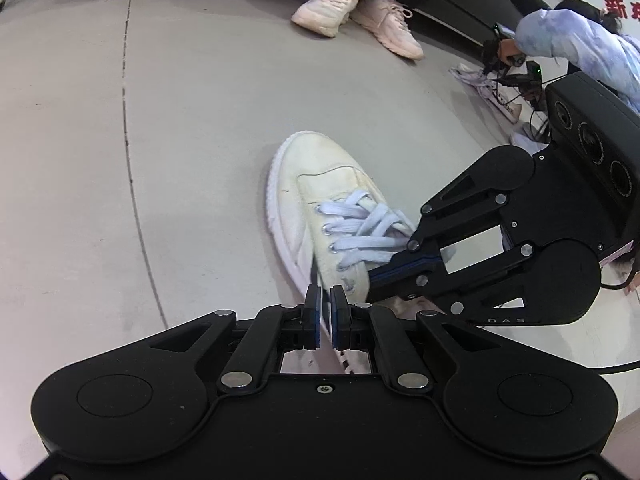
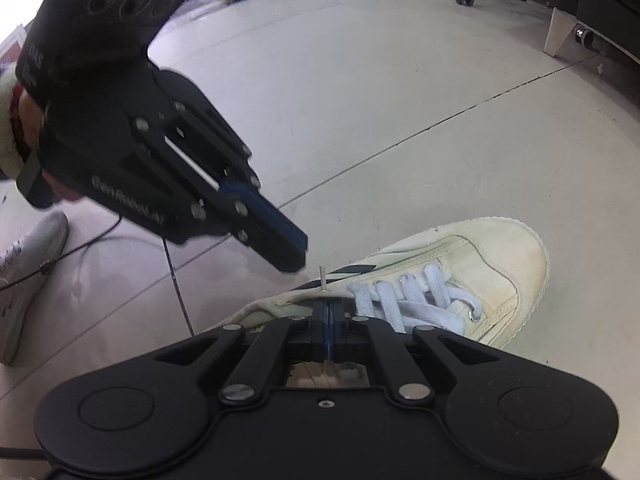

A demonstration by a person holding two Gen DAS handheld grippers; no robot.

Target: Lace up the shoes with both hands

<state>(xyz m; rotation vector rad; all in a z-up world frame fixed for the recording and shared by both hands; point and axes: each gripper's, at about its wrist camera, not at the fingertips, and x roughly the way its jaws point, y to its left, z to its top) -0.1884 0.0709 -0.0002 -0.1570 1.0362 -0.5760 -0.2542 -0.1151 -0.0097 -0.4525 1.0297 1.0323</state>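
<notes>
On grey floor: cream sneaker (image 1: 320, 200), white laces (image 1: 360, 228) crisscrossed (yellowed toe).

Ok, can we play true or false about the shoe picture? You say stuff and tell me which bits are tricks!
1. The shoe is cream with white laces. True.
2. The shoe sits on a table. False: it lies on the grey floor.
3. The right tool is wide open. False: it is shut, right over the shoe.
4. Someone wearing pale pink shoes is nearby. True.
</notes>
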